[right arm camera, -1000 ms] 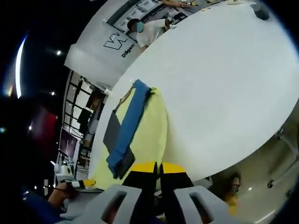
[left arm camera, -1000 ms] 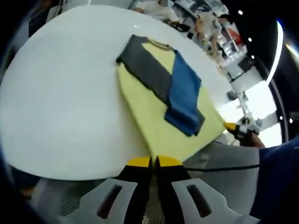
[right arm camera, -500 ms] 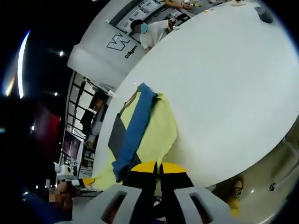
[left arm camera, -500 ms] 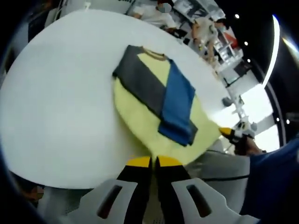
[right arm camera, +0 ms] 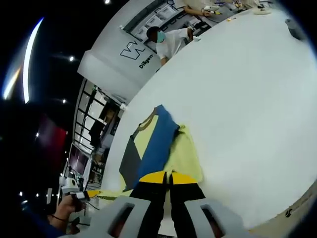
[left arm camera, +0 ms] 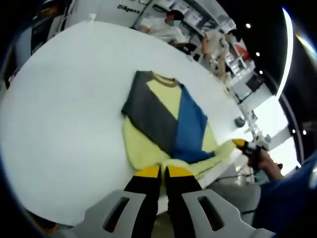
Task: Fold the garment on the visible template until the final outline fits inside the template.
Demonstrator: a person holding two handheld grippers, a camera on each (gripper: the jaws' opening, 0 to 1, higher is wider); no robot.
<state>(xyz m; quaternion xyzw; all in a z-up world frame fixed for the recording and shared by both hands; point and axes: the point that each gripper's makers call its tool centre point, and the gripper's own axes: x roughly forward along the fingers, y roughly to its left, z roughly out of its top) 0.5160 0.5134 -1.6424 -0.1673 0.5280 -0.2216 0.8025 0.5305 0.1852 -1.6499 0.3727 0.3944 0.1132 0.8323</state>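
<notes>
Left gripper view looks across a large white table (left arm camera: 59, 109), and on it lies the garment (left arm camera: 166, 126), a pale yellow T-shirt with one grey sleeve (left arm camera: 148, 116) and one blue sleeve (left arm camera: 190, 126) folded across its front so that they meet in a V below the collar (left arm camera: 163, 78); the collar points away from the camera, toward the far side of the table. The left gripper (left arm camera: 162, 172) rises from the bottom of the view with its yellow-tipped jaws pressed together on the near hem of the T-shirt, and the yellow cloth is lifted and bunched just at the tips; the hem runs from there to the right as a raised fold. At the right end of that fold the right gripper (left arm camera: 241, 145) comes in, held by a hand (left arm camera: 265, 161) with a blue sleeve behind it; its yellow tip touches the cloth, but how its jaws stand I cannot tell here.

In the right gripper view the right gripper (right arm camera: 167, 177) has its jaws closed with almost no gap, right at the near edge of the garment (right arm camera: 158, 146); the yellow cloth is bunched beside the tips. The blue sleeve (right arm camera: 156, 146) lies diagonal over the yellow body and the grey sleeve (right arm camera: 130, 161) is to its left. I cannot make out a template under the T-shirt in either view. A person (right arm camera: 173, 42) in a white shirt sits at the far edge of the table (right arm camera: 247, 84).
</notes>
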